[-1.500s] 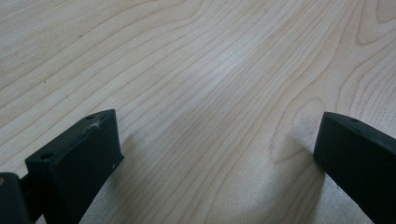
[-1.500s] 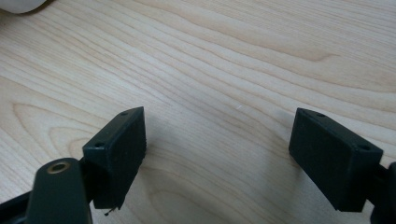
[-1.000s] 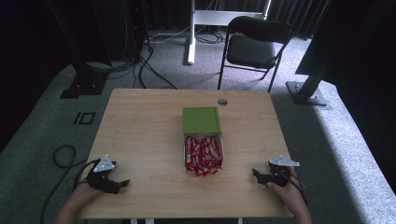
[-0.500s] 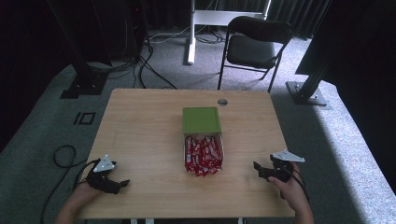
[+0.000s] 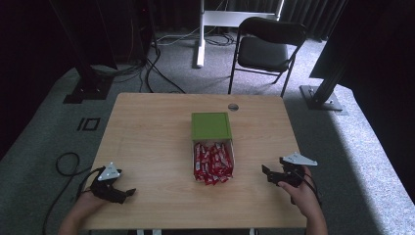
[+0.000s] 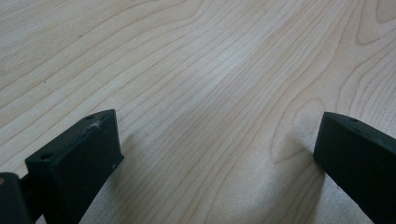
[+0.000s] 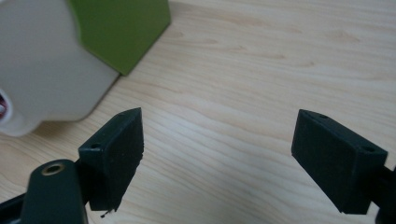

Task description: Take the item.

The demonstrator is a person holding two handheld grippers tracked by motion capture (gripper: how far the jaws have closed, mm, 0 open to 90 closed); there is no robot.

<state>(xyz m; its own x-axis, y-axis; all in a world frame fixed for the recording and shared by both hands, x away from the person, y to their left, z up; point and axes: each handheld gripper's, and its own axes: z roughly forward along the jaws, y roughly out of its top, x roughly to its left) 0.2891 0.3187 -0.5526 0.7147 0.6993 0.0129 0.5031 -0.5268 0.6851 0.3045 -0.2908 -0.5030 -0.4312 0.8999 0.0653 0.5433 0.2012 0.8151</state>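
High view: right gripper [image 5: 268,175] has been lifted and turned toward the box [image 5: 212,152] of red packets mid-table; left gripper [image 5: 128,192] unmoved. Left gripper view: jaws spread over bare table [image 6: 210,70]. Right gripper view: jaws spread, box [image 7: 56,70] near — a reach is judged starting.

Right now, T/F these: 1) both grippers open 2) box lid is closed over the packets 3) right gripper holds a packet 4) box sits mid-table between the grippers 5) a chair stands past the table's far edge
1) True: left gripper and right gripper both have their jaws spread, nothing between them.
2) False: the green lid is folded back; the red packets lie exposed in the white box.
3) False: it is empty, beside the box over the bare table.
4) True.
5) True: a black folding chair.
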